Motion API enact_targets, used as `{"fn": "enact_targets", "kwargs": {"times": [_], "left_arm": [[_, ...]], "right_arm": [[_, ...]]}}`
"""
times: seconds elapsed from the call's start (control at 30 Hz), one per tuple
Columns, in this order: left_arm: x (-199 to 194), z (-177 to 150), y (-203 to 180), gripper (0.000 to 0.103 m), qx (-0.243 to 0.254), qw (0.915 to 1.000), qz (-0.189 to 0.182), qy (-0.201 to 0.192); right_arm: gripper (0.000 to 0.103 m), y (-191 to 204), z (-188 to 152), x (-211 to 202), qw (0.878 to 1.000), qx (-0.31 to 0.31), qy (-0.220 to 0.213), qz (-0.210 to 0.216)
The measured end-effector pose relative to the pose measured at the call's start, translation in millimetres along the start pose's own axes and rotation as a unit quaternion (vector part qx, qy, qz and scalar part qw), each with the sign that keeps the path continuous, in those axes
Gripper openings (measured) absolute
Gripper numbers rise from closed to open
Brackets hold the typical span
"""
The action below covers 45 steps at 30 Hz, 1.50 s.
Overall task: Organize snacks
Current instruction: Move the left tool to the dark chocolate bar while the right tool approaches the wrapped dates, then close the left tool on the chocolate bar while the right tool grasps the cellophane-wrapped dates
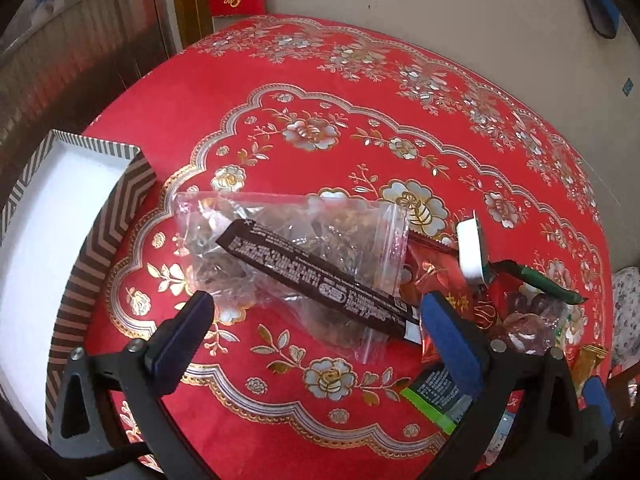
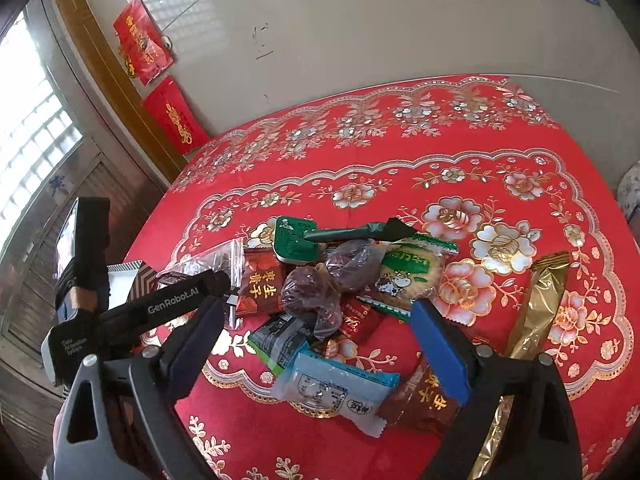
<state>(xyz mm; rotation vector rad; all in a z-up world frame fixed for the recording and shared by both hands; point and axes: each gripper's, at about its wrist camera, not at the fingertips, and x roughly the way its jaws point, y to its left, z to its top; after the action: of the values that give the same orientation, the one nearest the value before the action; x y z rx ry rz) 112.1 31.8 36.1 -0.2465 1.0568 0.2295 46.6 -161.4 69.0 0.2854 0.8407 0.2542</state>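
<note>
Early days here, by the look of it: the striped box (image 1: 100, 216) at the left of the table shows a bare white inside as far as the left view reaches, while the snacks sit in a heap out on the red tablecloth (image 1: 360, 128). Nearest the box lies a clear zip bag (image 1: 288, 248) with a long dark packet (image 1: 320, 276) resting diagonally across it. Further right, the pile is thick: a green-lidded cup (image 2: 296, 240), wrapped dates (image 2: 320, 284), a biscuit pack (image 2: 412, 276), a blue-and-white packet (image 2: 340, 388), red packets and a gold wrapper (image 2: 540, 304) off to the side. So nearly everything looks left to do. The left gripper (image 1: 316, 320) hangs low over the cloth, fingers spread wide and straddling the zip bag and dark packet, gripping nothing. The right gripper (image 2: 320, 320) hovers above the pile, tilted down toward it, its jaws also wide apart and empty, the blue-and-white packet lying between them below.
</note>
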Motion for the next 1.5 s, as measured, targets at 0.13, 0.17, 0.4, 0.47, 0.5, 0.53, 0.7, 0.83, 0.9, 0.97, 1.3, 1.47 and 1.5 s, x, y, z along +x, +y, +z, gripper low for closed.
{"fn": "enact_targets", "kwargs": {"times": [0.13, 0.17, 0.4, 0.47, 0.5, 0.53, 0.7, 0.83, 0.9, 0.97, 1.3, 1.47, 1.5], "left_arm": [[0, 1, 4, 0.102, -0.006, 1.0, -0.001, -0.001], [0, 1, 5, 0.102, -0.009, 1.0, -0.001, -0.002], [2, 2, 12, 0.079, -0.026, 0.9996, -0.005, 0.003], [-1, 2, 12, 0.071, -0.026, 0.9996, -0.009, 0.002], [-3, 1, 13, 0.065, -0.024, 0.9996, -0.015, 0.002], [-5, 0, 14, 0.054, -0.023, 0.9993, -0.03, 0.005], [-6, -3, 11, 0.029, -0.01, 0.9977, -0.066, 0.014], [-8, -1, 12, 0.029, -0.017, 0.9949, -0.098, 0.017], [-6, 0, 12, 0.029, -0.028, 0.993, -0.111, 0.029], [-6, 0, 12, 0.029, -0.03, 0.9922, -0.116, 0.034], [-16, 5, 11, 0.041, 0.013, 0.9931, -0.113, 0.029], [-5, 14, 11, 0.041, -0.021, 0.9906, -0.131, 0.034], [-3, 16, 9, 0.041, -0.022, 0.9906, -0.131, 0.033]], "right_arm": [[0.094, -2, 0, -1, 1.0, 0.001, -0.001, 0.003], [0.094, -2, 0, 0, 1.0, -0.001, -0.001, 0.004], [0.081, -1, -2, 1, 1.0, -0.006, 0.001, 0.017], [0.08, -1, -3, 2, 1.0, -0.005, 0.004, 0.023], [0.08, -1, -4, 2, 1.0, -0.004, 0.004, 0.023], [0.08, -1, -5, 2, 1.0, -0.002, 0.003, 0.023], [0.08, -1, -7, 1, 0.999, 0.003, 0.002, 0.034], [0.08, -1, -8, -2, 0.999, 0.003, -0.001, 0.036], [0.08, -2, -9, -3, 0.999, 0.004, 0.0, 0.037], [0.08, -4, -9, -2, 0.999, 0.009, 0.002, 0.039], [0.08, 3, -9, 2, 0.999, 0.005, 0.004, 0.052], [0.08, 4, -10, 0, 0.999, 0.001, 0.004, 0.049], [0.08, 3, -10, -1, 0.999, 0.002, 0.004, 0.048]]}}
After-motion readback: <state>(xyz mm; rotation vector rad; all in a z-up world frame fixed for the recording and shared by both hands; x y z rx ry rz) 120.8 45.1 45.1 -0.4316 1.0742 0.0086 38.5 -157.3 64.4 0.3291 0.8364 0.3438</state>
